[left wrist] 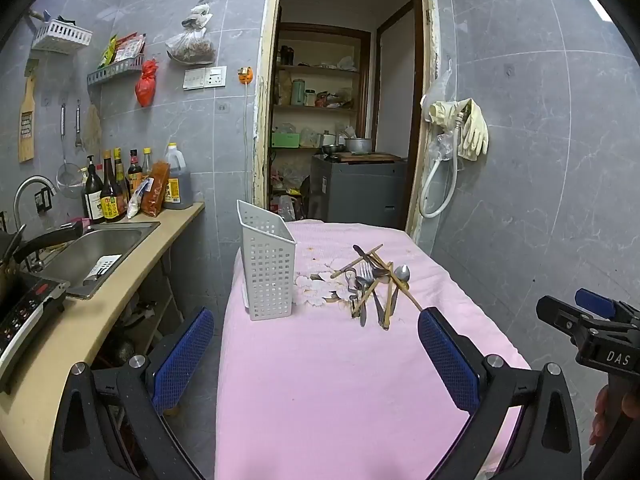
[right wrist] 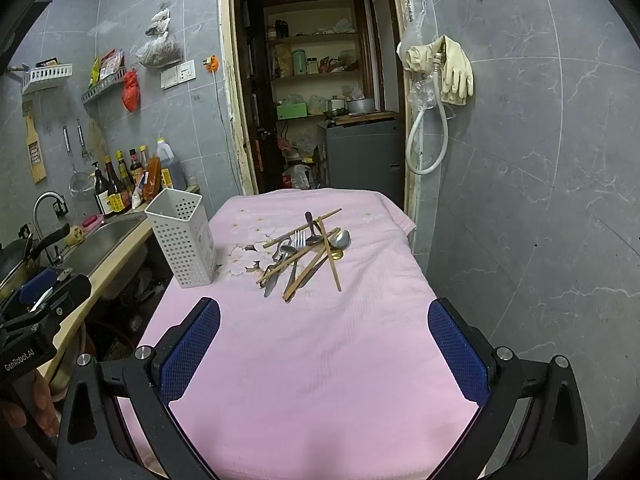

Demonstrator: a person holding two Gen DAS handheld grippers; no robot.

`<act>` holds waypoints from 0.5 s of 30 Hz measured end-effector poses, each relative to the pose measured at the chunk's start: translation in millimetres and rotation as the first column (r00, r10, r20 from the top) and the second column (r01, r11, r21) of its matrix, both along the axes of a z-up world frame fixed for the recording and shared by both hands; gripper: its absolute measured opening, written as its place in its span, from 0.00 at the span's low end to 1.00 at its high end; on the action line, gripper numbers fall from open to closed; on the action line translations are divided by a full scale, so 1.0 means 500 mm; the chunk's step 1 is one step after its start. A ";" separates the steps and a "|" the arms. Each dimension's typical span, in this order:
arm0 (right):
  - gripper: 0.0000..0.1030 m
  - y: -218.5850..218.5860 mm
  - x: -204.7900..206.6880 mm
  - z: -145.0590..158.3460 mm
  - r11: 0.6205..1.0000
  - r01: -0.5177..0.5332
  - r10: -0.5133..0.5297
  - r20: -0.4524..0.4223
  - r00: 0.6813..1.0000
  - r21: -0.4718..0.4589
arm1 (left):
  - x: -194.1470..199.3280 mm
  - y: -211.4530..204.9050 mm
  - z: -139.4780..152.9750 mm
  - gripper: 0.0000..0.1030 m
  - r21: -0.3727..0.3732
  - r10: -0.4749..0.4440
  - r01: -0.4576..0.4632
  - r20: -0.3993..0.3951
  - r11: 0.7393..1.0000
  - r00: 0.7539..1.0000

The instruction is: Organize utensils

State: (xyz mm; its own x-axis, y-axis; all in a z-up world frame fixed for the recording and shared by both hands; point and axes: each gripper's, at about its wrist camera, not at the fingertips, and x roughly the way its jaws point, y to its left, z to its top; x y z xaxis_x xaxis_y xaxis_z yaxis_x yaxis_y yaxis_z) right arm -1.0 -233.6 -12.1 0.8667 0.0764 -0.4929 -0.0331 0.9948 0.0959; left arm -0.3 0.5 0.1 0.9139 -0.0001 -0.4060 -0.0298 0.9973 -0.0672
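A pile of utensils lies on the pink tablecloth: a fork, spoons, a knife and wooden chopsticks, all crossed over each other. It also shows in the right wrist view. A white perforated utensil holder stands upright left of the pile; it also shows in the right wrist view. My left gripper is open and empty, above the near part of the table. My right gripper is open and empty, also short of the pile.
A counter with a sink, bottles and a cooktop runs along the left. An open doorway to a pantry lies behind the table. The grey tiled wall with hanging gloves is on the right.
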 end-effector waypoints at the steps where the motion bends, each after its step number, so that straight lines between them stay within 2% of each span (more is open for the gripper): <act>1: 0.99 0.000 0.000 0.000 1.000 0.000 0.000 0.000 1.000 0.000 | 0.000 -0.001 0.000 1.00 0.000 0.000 0.000 0.000 1.000 1.000; 15: 0.99 0.001 -0.001 -0.001 1.000 0.000 0.000 0.001 1.000 -0.001 | 0.000 -0.001 0.001 1.00 0.001 0.000 0.000 0.000 1.000 1.000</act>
